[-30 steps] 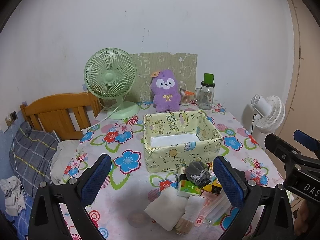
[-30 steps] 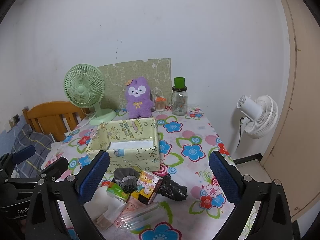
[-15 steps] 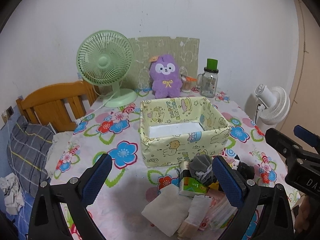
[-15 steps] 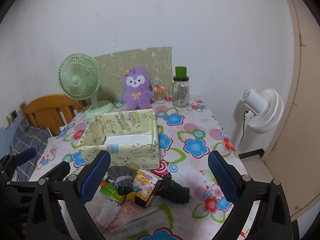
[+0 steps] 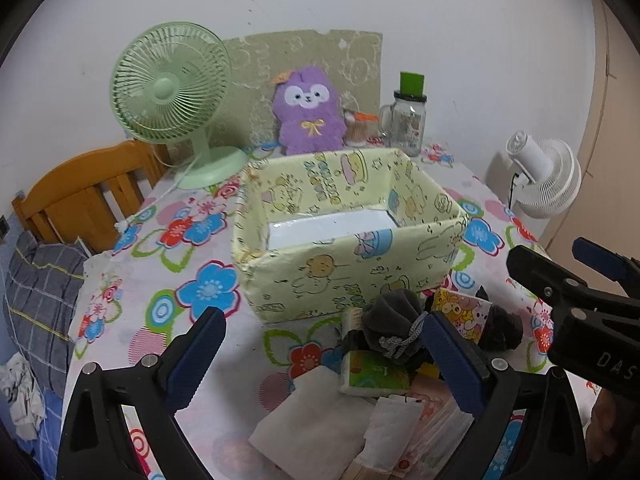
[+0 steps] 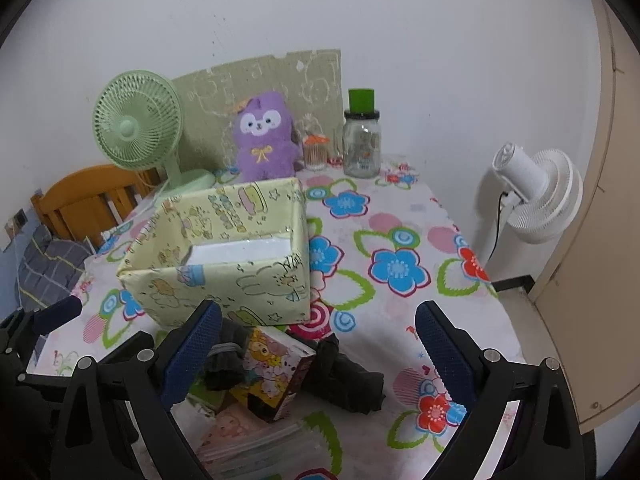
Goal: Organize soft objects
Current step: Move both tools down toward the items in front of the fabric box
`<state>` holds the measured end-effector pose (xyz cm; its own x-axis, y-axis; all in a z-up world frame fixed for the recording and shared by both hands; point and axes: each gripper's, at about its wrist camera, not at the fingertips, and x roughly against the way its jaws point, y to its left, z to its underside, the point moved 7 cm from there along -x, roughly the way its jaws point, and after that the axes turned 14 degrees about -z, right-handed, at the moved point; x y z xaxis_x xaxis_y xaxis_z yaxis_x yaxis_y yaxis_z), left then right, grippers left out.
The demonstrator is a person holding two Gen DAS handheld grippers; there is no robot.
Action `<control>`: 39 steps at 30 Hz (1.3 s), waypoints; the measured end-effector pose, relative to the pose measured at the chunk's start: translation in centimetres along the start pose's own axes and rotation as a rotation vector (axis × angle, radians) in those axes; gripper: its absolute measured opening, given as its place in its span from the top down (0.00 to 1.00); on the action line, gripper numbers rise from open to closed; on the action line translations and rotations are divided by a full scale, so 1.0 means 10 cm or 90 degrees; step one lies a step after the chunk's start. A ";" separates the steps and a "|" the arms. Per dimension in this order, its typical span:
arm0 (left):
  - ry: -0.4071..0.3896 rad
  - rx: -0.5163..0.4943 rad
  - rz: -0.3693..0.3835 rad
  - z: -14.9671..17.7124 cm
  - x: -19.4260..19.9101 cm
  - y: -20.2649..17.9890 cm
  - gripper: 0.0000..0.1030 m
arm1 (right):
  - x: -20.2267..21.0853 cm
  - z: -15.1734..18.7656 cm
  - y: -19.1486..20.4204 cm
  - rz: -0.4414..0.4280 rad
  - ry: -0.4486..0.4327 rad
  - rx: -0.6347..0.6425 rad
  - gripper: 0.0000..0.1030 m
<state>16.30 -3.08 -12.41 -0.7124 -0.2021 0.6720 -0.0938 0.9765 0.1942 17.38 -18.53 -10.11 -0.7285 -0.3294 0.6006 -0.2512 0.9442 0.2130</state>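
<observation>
Hovering over the flower-print counter (image 5: 132, 320) with both grippers spread wide, nothing held. Left gripper (image 5: 324, 356) poised above the pile, one grey drawstring pouch (image 5: 394, 322) just inside its right finger, one white folded cloth (image 5: 320, 412) low between the fingers. Right gripper (image 6: 318, 354) framing one cartoon-print carton (image 6: 274, 364) and one black crumpled cloth (image 6: 348, 380), the grey pouch tucked against its left finger. One pale yellow cartoon-print fabric box (image 5: 348, 232) just beyond the pile, open, white floor showing. One green tissue packet (image 5: 374, 376) under the pouch. At the back: one purple plush toy (image 5: 308, 114), one green desk fan (image 5: 172, 88), one glass jar with a green lid (image 5: 408, 116). One white fan (image 6: 536, 196) off the counter's right side.
</observation>
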 end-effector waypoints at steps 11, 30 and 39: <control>0.028 -0.038 0.019 0.08 -0.20 -0.24 0.04 | -0.26 0.14 -0.12 -0.003 0.044 -0.016 0.05; 0.062 -0.078 0.048 0.15 -0.48 -0.54 0.14 | -0.62 0.39 -0.17 -0.040 0.117 -0.060 0.22; 0.075 -0.069 0.087 0.19 -0.50 -0.53 0.48 | -0.72 0.39 -0.07 -0.054 0.131 -0.057 0.22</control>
<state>19.08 -7.14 -18.14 -0.6260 -0.0819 0.7755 0.0780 0.9829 0.1668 20.35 -16.85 -17.57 -0.5599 -0.4107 0.7196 -0.2422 0.9117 0.3319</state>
